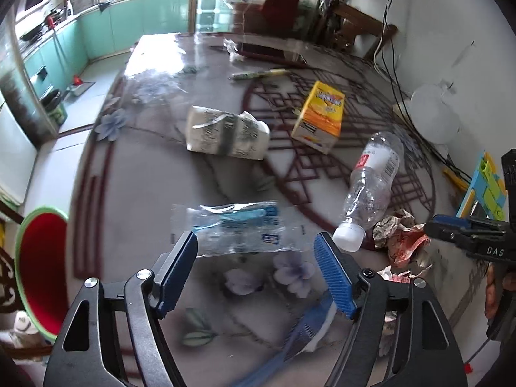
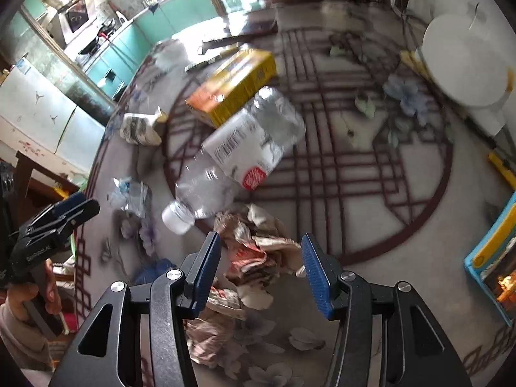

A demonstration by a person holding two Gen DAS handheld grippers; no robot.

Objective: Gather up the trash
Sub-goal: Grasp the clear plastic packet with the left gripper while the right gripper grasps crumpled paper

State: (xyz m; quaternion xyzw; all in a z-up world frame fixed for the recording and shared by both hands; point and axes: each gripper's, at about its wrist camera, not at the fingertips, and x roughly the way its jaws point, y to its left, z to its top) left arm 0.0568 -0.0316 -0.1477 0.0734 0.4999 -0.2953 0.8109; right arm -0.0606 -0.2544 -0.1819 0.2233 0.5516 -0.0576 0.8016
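- Step: pickup approach, nothing collected yet.
- Left tool (image 1: 254, 245) was spread wide, empty, over the clear plastic wrapper (image 1: 235, 230) on the surface (image 1: 145, 177).
- Right tool (image 2: 261, 248) was also wide and empty, straddling the crumpled paper (image 2: 258, 251) (bottle (image 2: 235, 154) just beyond).
- Next, I'd judge: lower, close, carry to the red bin (image 1: 40, 277) off the left edge.
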